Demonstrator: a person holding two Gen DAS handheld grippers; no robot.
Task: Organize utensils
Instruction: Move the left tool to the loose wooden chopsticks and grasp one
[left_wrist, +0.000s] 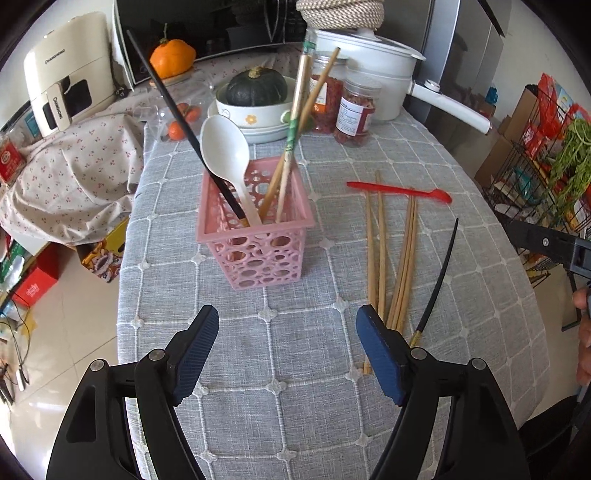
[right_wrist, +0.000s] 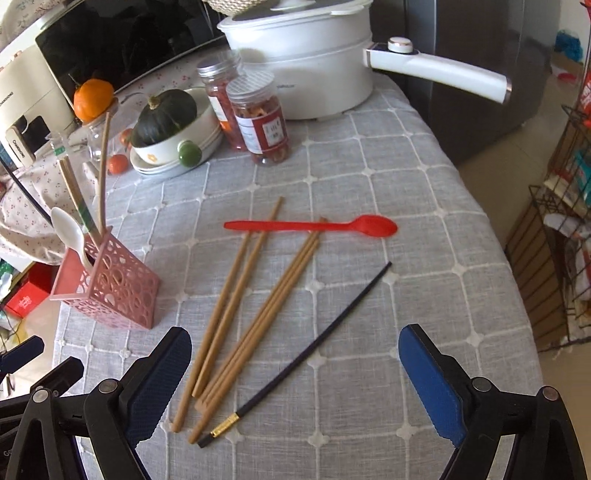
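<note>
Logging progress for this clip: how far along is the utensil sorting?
Partly done. The pink holder already holds a white spoon, a black chopstick and wooden chopsticks. Both grippers are open and empty. Left on the tablecloth: red spoon, wooden chopsticks, black chopstick.

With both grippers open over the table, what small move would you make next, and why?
Probably lower the right gripper onto the black chopstick and close. Both grippers are empty, and that chopstick lies alone on the cloth between the right fingers, apart from the wooden chopsticks. Its mate already stands in the pink holder.
</note>
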